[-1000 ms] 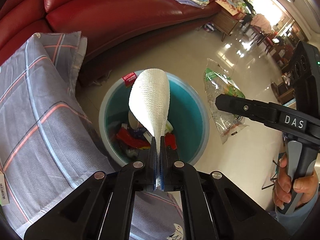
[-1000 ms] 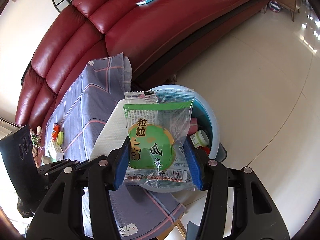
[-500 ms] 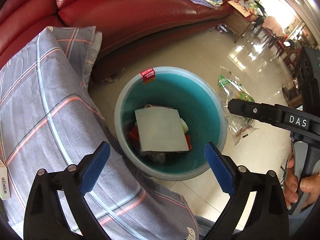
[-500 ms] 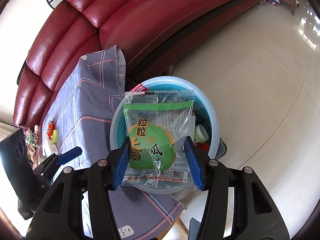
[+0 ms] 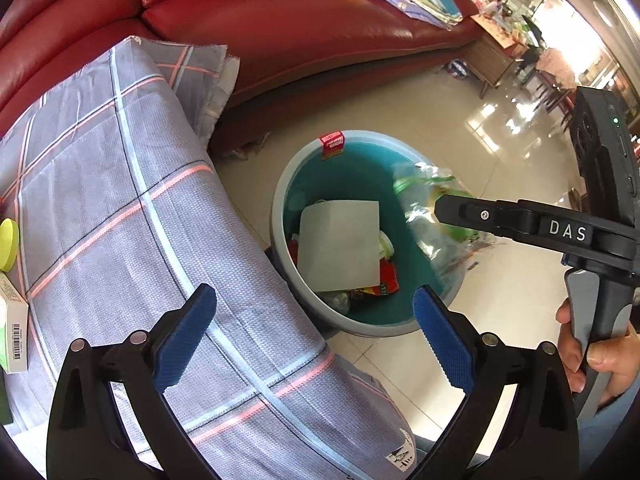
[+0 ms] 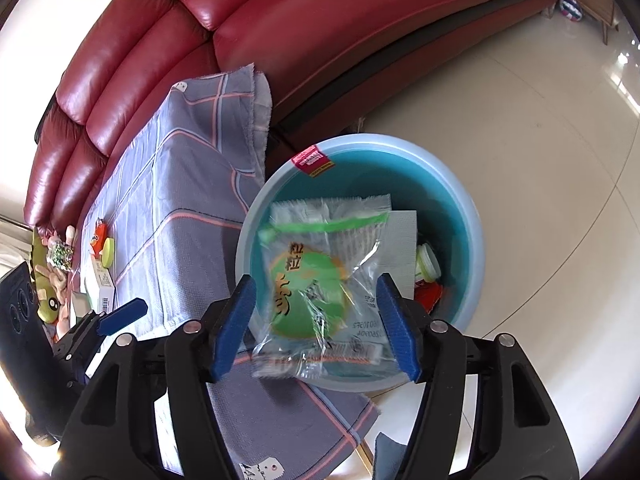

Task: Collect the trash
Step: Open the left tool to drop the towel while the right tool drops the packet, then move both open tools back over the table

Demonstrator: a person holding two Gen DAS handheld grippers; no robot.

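Nearest to the right-hand camera, the right gripper (image 6: 314, 326) is being held over a blue bin (image 6: 476, 264), its jaws having just been opening, and a clear snack wrapper (image 6: 324, 276) with a green print is being seen between the blue pads (image 6: 234, 326), blurred and crumpled, apparently no longer being pressed by them. The wrapper is lying straight ahead of and below this gripper, its long axis running away from the jaws toward the bin's far rim, with the sealed edge pointing that way. Directly beneath it the open bin is being shown, a flat white paper towel (image 5: 340, 246) resting on other scraps inside. The left gripper (image 5: 314, 338) is being held with jaws wide apart and nothing between them, the bin lying just ahead of it and the checked cloth (image 5: 132, 216) to its left. The right hand (image 5: 592, 354) is judged the nearer to the wrapper. Farther off, a red sofa (image 6: 280, 32) is being seen beyond the bin.
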